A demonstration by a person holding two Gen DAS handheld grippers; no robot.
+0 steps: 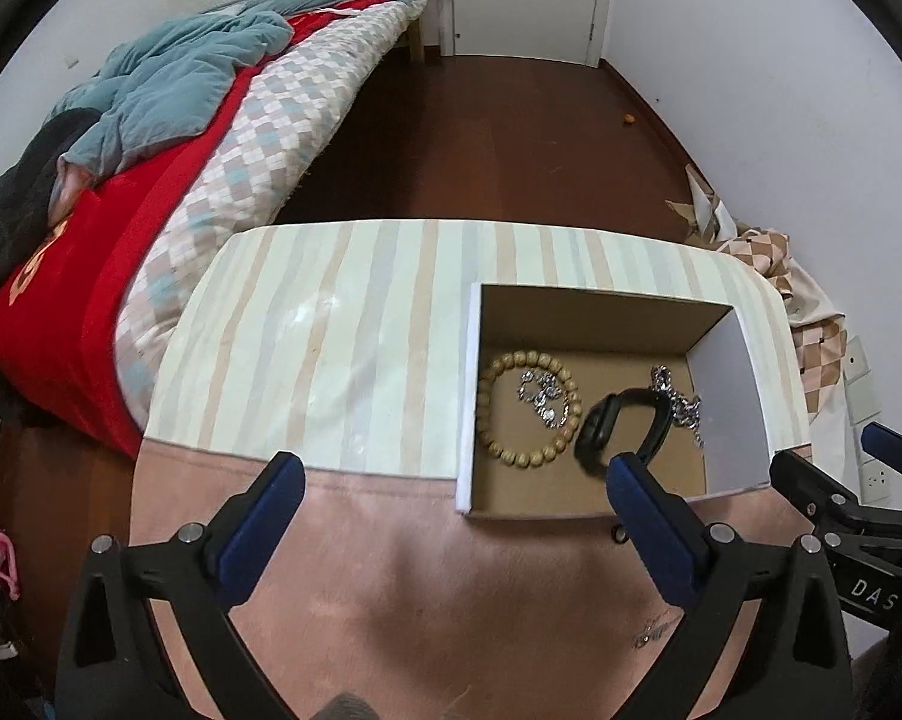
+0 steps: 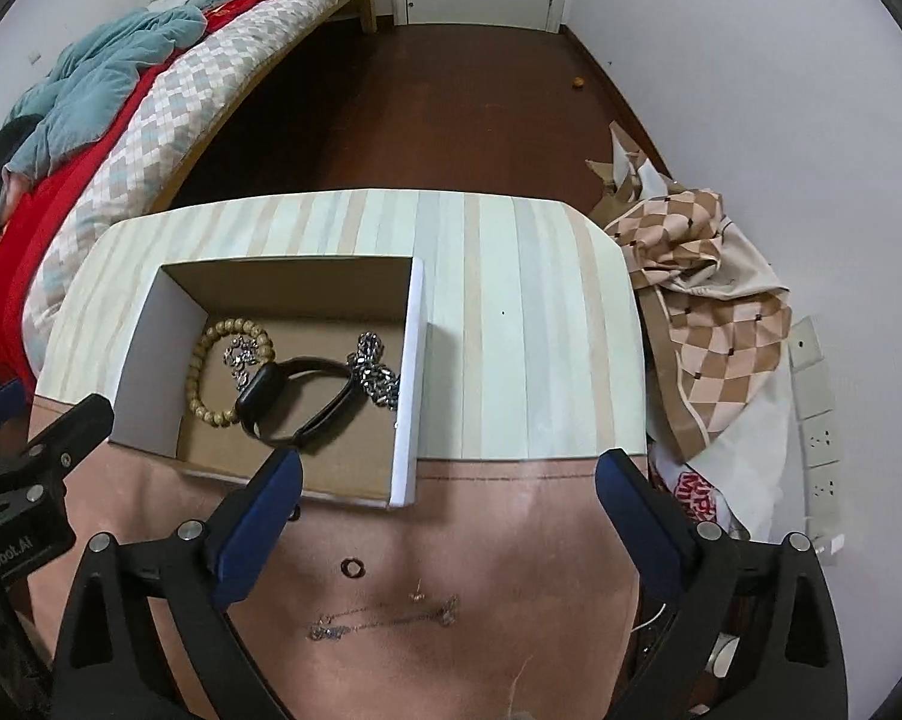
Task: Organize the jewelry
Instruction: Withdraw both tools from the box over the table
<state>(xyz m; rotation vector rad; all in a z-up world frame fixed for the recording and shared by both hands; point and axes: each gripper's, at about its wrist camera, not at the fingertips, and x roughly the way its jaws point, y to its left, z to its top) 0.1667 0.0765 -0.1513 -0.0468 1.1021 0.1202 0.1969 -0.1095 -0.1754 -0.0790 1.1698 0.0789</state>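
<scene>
An open cardboard box [image 1: 730, 402] [image 2: 150, 354] with white walls sits on the table. Inside lie a wooden bead bracelet [image 1: 529, 408] [image 2: 207, 378], a black smartwatch [image 1: 625, 420] [image 2: 294, 396] and silver chain pieces [image 1: 679, 402] [image 2: 375, 375]. A thin silver necklace [image 2: 384, 615], a small ring [image 2: 353, 567] and a tiny stud [image 2: 416, 597] lie on the pink cloth [image 2: 481, 540] near the right gripper. My left gripper [image 1: 457, 480] is open and empty, just before the box. My right gripper [image 2: 447, 480] is open and empty above the necklace.
The table has a striped cover [image 1: 330, 348] at the far half. A bed [image 1: 180, 138] with red and teal bedding stands left. Checked fabric and cardboard [image 2: 709, 312] lie on the floor at right, by wall sockets [image 2: 817, 396].
</scene>
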